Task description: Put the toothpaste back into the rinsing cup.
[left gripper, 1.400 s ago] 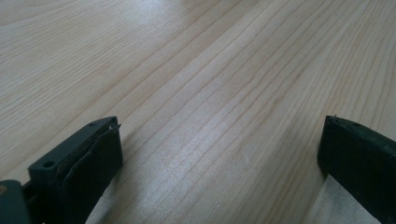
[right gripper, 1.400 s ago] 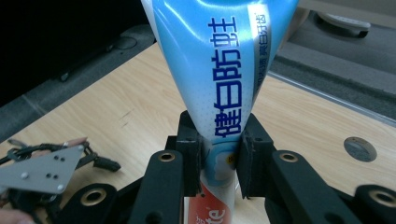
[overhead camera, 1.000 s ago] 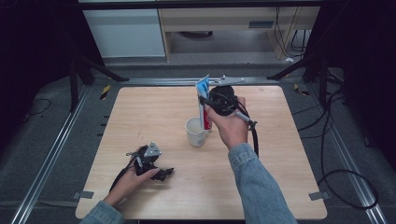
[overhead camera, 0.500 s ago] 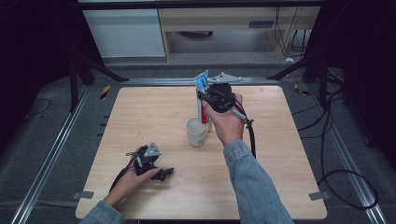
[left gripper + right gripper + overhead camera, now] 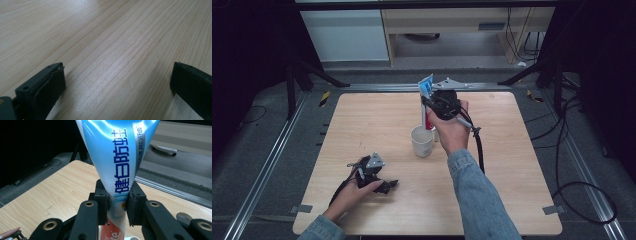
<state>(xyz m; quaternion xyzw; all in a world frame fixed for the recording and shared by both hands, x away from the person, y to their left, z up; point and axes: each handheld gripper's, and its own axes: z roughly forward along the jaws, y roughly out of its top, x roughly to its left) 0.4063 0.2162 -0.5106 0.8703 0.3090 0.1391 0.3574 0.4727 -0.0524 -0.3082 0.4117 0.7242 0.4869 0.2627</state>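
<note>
Toothpaste tube [image 5: 117, 162] looks light, soft & slick, pinched mid-body btwn right gripper [image 5: 117, 206] fingers, upright just above white cup [image 5: 422, 141]; grip firmer lower body w/o squeezing; left gripper [image 5: 117, 82] fingers spread, empty.

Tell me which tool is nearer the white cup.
Right. The right tool hangs just above and behind the cup, shut on a toothpaste tube. The left tool rests open on the table, off toward the near left corner.
</note>
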